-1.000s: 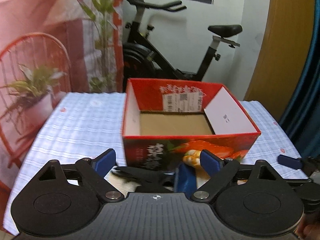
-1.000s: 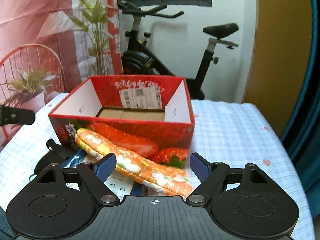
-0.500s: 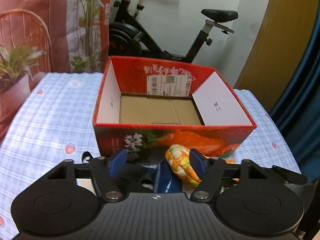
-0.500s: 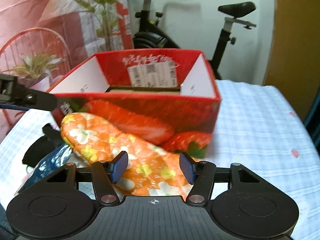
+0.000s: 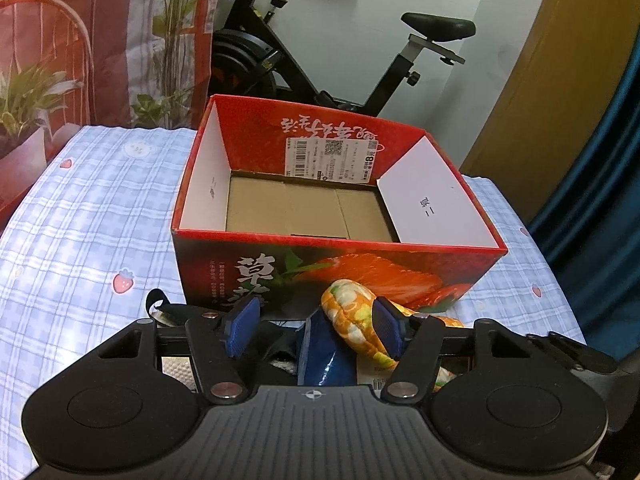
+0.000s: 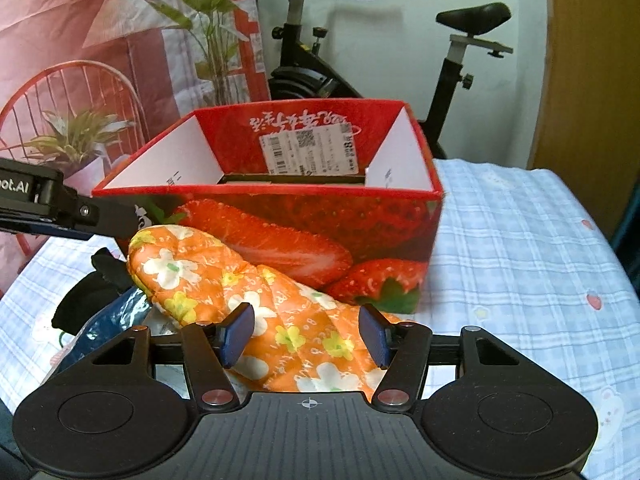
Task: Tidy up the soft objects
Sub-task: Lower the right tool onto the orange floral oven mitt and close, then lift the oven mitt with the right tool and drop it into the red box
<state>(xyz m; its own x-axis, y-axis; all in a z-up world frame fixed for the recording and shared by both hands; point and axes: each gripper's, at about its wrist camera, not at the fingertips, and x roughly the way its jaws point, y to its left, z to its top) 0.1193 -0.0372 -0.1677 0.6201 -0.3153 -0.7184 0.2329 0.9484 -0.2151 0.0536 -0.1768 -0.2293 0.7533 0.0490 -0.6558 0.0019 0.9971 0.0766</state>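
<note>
Box label printed "8元", "oot.AI" cut off on left gripper, its half-open fingers' hold unclear, right fingers clamped on mitt

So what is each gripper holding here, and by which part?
Both grip the orange mitt: right gripper around its cuff end, left gripper around its rounded tip.

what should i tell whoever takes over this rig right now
Left gripper: jaws around the tip of the orange floral oven mitt and a blue packet; firm contact not clear.
Right gripper: jaws straddle the mitt's wide end, pads at its edges; grip not confirmed.
Mitt, packet and a black soft item lie on the checked cloth in front of the red strawberry box.
Done: nothing is in the box, only its cardboard floor shows.
Left: secure the mitt, lift it into the box, then the other items.
</note>
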